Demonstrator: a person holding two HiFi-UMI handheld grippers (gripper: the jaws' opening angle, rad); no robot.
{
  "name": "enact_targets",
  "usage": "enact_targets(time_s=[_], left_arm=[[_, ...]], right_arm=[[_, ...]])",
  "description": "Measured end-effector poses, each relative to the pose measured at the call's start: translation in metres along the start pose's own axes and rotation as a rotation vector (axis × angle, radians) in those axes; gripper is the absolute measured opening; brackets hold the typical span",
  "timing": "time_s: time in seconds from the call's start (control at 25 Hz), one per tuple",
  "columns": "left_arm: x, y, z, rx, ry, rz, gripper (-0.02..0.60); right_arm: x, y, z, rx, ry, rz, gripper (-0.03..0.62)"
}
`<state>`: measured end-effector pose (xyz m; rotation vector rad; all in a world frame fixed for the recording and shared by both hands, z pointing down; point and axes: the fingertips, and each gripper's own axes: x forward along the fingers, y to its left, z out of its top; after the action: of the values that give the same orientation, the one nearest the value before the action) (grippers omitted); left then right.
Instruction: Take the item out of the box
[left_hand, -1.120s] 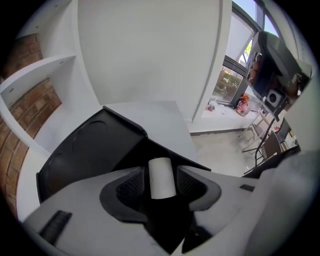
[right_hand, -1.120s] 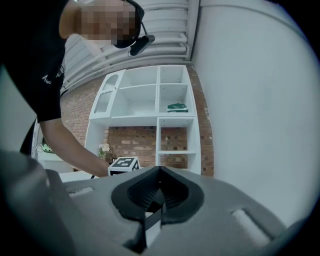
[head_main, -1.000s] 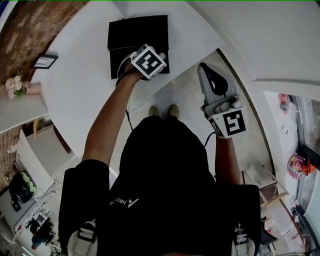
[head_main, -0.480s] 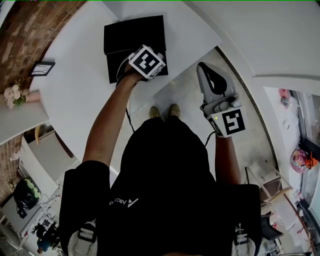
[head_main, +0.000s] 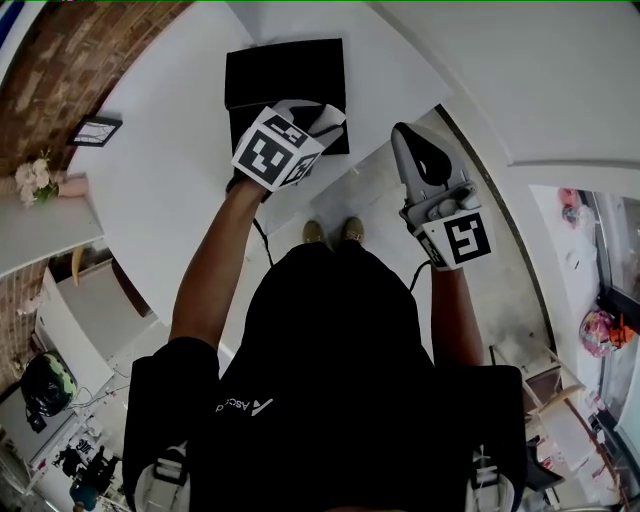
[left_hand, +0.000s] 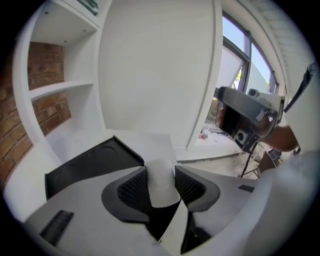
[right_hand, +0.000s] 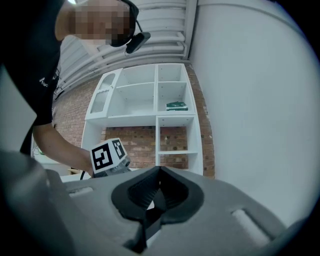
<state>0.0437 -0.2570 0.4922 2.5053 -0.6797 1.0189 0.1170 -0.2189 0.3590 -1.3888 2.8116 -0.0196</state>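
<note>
An open black box lies on the white table near its far edge. My left gripper hangs above the box's near side, shut on a white item. In the left gripper view the white item stands upright between both pads, touching each, with the black box below and to the left. My right gripper is off the table's right edge, over the floor. In the right gripper view its jaws meet with nothing between them.
A small framed picture and flowers are at the left. A white shelf unit against a brick wall holds a green thing. A camera on a tripod stands off to the right.
My left gripper has risen from the box toward me, bringing the white item up with it. The right gripper has barely moved.
</note>
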Motion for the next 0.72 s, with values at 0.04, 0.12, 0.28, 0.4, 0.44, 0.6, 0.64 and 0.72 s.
enact_targets(time_s=[0.04,0.12,0.28,0.4,0.44,0.6,0.64,0.72], left_arm=[[-0.009,-0.004,0.007,0.001,-0.046,0.004,0.176],[-0.029,-0.010,0.019,-0.003,-0.143,0.011,0.176],[-0.070,-0.025,0.039,-0.008,-0.346,0.021,0.176],[-0.103,-0.031,0.055,0.003,-0.506,0.052,0.176],[-0.115,-0.034,0.060,0.009,-0.558,0.064,0.176],[-0.153,-0.045,0.071,0.054,-0.726,0.115,0.176],[-0.159,-0.047,0.072,0.061,-0.758,0.122,0.176],[-0.170,-0.050,0.073,0.069,-0.809,0.130,0.177]], right_arm=[[0.002,0.003,0.003,0.000,-0.004,0.004,0.000],[0.005,0.010,0.010,0.001,-0.022,0.018,-0.001],[0.007,0.027,0.022,-0.017,-0.033,0.036,0.000],[0.008,0.036,0.030,-0.032,-0.048,0.042,0.000],[0.008,0.039,0.032,-0.036,-0.052,0.044,0.000],[0.005,0.054,0.041,-0.052,-0.056,0.052,0.000],[0.005,0.058,0.044,-0.054,-0.060,0.058,0.000],[0.006,0.066,0.048,-0.053,-0.061,0.070,0.000]])
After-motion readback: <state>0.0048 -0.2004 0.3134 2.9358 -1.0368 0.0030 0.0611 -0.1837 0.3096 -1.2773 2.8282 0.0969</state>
